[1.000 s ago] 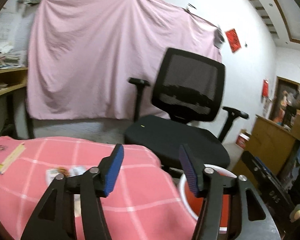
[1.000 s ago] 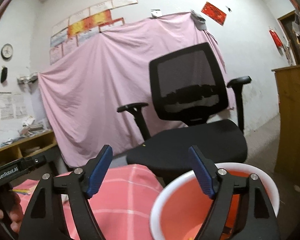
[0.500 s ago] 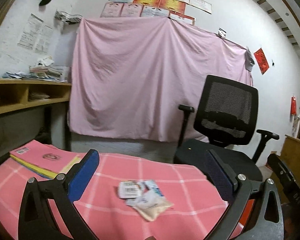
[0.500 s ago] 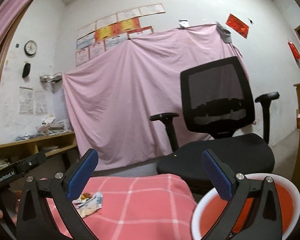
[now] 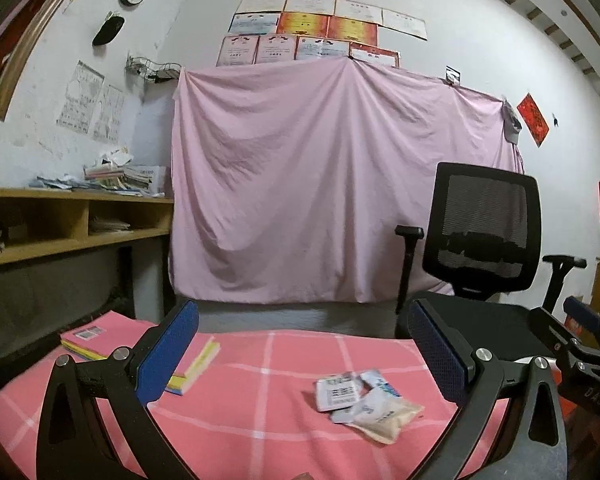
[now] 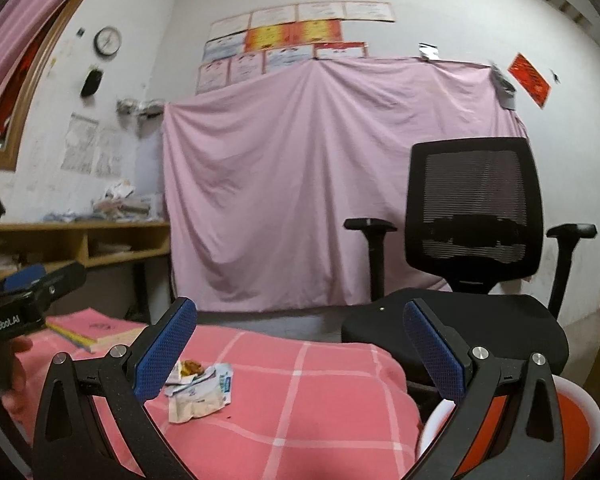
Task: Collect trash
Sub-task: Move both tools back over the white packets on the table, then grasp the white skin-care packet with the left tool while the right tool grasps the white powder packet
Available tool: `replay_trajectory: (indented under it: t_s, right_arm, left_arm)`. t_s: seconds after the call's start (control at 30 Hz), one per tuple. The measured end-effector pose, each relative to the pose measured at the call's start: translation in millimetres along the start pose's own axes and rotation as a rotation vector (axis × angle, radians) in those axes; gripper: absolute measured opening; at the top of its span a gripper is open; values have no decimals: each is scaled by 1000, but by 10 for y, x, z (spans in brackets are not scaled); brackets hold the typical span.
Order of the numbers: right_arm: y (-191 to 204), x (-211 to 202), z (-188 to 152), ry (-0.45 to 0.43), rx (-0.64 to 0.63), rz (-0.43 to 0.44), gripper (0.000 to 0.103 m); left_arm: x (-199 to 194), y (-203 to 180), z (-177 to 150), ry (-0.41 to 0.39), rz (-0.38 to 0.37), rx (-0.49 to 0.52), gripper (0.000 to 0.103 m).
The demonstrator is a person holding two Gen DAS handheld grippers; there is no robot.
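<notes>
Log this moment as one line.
left gripper: open, empty | right gripper: open, empty | wrappers: on pink cloth | bin: beside table

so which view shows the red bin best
The right wrist view: the red bin shows its white rim and orange-red inside at lower right, beside the pink-clothed table, though partly behind the right gripper's finger. The left wrist view shows only slivers of it behind gripper parts.

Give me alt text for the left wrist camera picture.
Left gripper, blue-padded jaws wide open and empty, points across a pink checked tablecloth at a small pile of crumpled snack wrappers. Behind: stacked pink books, black mesh office chair, hanging pink sheet.
</notes>
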State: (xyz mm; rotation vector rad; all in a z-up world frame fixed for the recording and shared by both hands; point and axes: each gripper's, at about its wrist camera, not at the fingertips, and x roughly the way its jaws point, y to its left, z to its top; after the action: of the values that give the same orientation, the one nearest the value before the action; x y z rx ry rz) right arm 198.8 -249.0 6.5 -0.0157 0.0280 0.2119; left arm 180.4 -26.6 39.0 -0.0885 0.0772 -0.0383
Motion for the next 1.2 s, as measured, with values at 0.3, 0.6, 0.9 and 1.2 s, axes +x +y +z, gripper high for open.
replay_trajectory:
  t_s: [0.3, 0.6, 0.9, 1.2]
  right_arm:
    - [368, 338, -136, 169, -126, 33, 103]
    - [566, 684, -371, 413, -168, 182, 91]
    - [747, 886, -560, 578, -221, 270, 64]
    - [711, 960, -646, 682, -191, 312, 42]
  left_arm:
    - [341, 240, -140, 177, 14, 19, 102]
    - [656, 401, -324, 391, 2, -56, 102]
    - [876, 364, -470, 538, -53, -58, 79]
    - [1011, 271, -588, 636, -158, -48, 60]
